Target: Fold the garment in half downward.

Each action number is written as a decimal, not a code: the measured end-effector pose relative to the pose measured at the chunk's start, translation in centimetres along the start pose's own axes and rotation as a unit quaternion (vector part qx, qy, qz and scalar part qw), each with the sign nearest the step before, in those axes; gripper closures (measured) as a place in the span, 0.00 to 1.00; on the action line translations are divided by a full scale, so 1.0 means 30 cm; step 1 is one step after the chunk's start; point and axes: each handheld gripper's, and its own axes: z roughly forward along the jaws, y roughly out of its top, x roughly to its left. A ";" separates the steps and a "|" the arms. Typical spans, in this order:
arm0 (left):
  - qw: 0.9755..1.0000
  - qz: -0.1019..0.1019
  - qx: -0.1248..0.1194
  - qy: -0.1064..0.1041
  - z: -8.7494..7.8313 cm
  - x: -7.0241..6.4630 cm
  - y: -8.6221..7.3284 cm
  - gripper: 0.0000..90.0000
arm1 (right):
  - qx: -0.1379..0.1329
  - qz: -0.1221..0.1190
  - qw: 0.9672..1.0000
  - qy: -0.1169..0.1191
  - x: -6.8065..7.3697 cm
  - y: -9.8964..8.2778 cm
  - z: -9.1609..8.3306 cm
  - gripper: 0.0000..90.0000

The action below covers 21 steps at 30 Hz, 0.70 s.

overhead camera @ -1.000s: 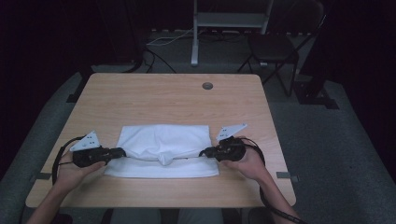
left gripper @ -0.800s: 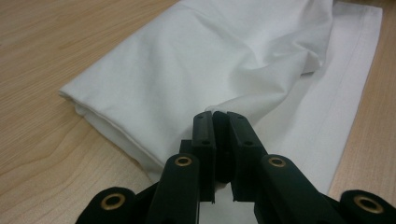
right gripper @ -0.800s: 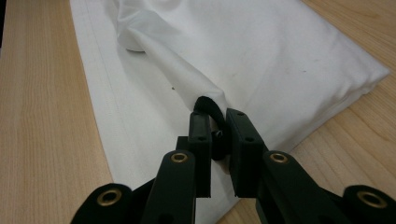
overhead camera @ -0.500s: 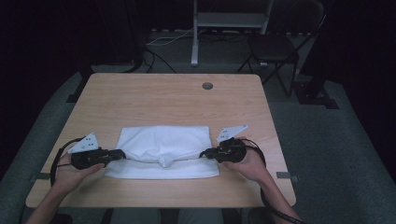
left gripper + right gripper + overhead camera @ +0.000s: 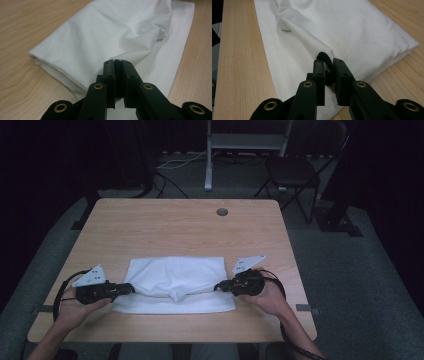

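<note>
Both grippers are clamped on the white cloth (image 5: 176,284), one at each end of the folded-over top layer. Left gripper (image 5: 117,61): jaws pinched shut on a bunched bit of fabric at the cloth's left side. Right gripper (image 5: 329,61): jaws closed on a rolled edge of the same layer; a dark loop sits at the pinch, can't tell what it is.

In the high view, the left gripper (image 5: 129,289) and right gripper (image 5: 218,287) sit at the cloth's two sides, hands low at the table (image 5: 170,227) front. Compared with a second ago there's hardly any shift: both grippers are in about the same spots, and the cloth outline is close to identical. The small sag in the middle of the front fold was there before and is still there. So the change is basically nil, which reads as a pause with grip held, not a drag or lift in progress.

My read is a fold in hand: the top layer is already doubled back and covers most of the bottom layer, leaving a strip of the lower hem exposed toward the person. Likely next is either pulling the held edge further to line up the hems, or letting go. Middle slack could wrinkle if released as is.

The cloth lies on the near half of the table, centred. Beyond it the far half is bare wood with a cable hole (image 5: 222,212). Past the table edge are a chair (image 5: 292,172) and a metal stand (image 5: 248,142) on the dark floor.
</note>
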 end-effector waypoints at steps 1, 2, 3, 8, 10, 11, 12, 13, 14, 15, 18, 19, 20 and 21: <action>1.000 0.001 0.000 0.001 -0.001 -0.002 0.002 0.92 | 0.000 0.000 1.000 0.000 0.003 0.002 -0.001 0.90; 1.000 0.003 0.000 0.001 -0.002 -0.003 0.003 0.92 | 0.000 -0.001 1.000 0.001 0.004 0.003 -0.001 0.90; 1.000 0.005 0.001 0.003 -0.003 -0.004 0.004 0.92 | -0.002 -0.002 1.000 0.001 0.006 0.004 -0.002 0.90; 1.000 0.006 -0.001 0.005 -0.010 -0.006 0.005 0.93 | -0.008 0.001 1.000 0.003 0.010 0.005 -0.010 0.90; 1.000 0.007 -0.003 0.003 -0.015 -0.008 0.008 0.93 | -0.009 0.000 1.000 0.003 0.011 0.005 -0.013 0.90; 1.000 0.008 -0.003 0.003 -0.016 -0.009 0.008 0.93 | -0.009 0.000 1.000 0.003 0.012 0.005 -0.014 0.90; 1.000 0.011 -0.002 0.002 -0.019 -0.011 0.009 0.93 | -0.009 0.000 1.000 0.003 0.012 0.005 -0.015 0.90; 1.000 0.010 -0.003 0.001 -0.021 -0.012 0.010 0.93 | -0.009 -0.001 1.000 0.004 0.015 0.004 -0.016 0.90; 1.000 0.012 -0.002 0.000 -0.023 -0.014 0.010 0.93 | -0.009 -0.002 1.000 0.005 0.016 0.004 -0.016 0.90; 1.000 0.013 -0.002 -0.001 -0.026 -0.015 0.010 0.93 | -0.007 -0.003 1.000 0.006 0.019 0.003 -0.017 0.90; 1.000 0.015 0.000 -0.003 -0.033 -0.021 0.007 0.93 | -0.005 -0.005 1.000 0.008 0.028 0.001 -0.019 0.90; 1.000 0.015 0.001 -0.004 -0.034 -0.022 0.006 0.93 | -0.004 -0.007 1.000 0.007 0.029 0.000 -0.020 0.90; 1.000 0.016 0.003 -0.006 -0.034 -0.024 0.004 0.93 | -0.003 -0.006 1.000 0.008 0.031 -0.001 -0.021 0.90; 1.000 0.016 0.004 -0.005 -0.034 -0.025 0.002 0.93 | -0.003 -0.008 1.000 0.008 0.032 -0.001 -0.022 0.90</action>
